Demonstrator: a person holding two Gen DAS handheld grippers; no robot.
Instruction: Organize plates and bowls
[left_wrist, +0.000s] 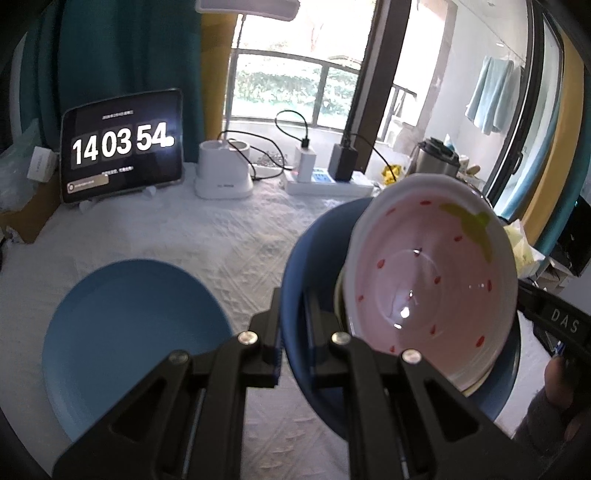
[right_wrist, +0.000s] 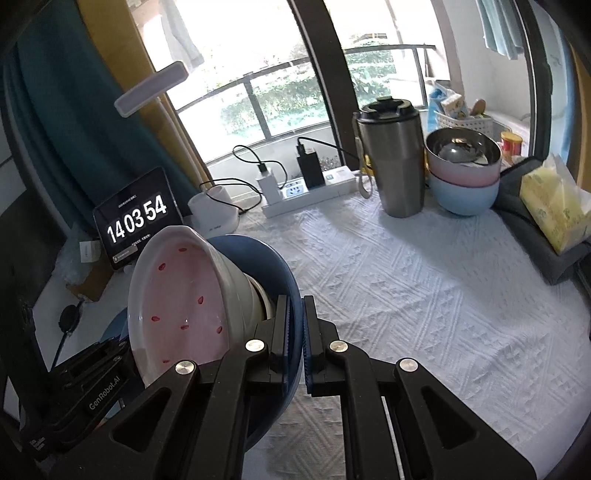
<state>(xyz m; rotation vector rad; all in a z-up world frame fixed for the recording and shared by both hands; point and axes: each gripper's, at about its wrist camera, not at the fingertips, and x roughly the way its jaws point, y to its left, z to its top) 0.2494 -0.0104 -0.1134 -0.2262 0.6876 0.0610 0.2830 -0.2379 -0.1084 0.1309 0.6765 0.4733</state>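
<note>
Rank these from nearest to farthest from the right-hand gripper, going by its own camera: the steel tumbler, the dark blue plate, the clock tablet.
1. Dark blue plate: clamped between the right gripper fingers.
2. Steel tumbler: ahead, to the right, on the white cloth.
3. Clock tablet: far left, at the table's back.

The last two are close; the tablet looks slightly farther.

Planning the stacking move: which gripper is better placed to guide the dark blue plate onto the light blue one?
Probably left. The left gripper, shut on the dark blue plate, has the light blue plate beside it; the right gripper clamps the opposite rim.
</note>
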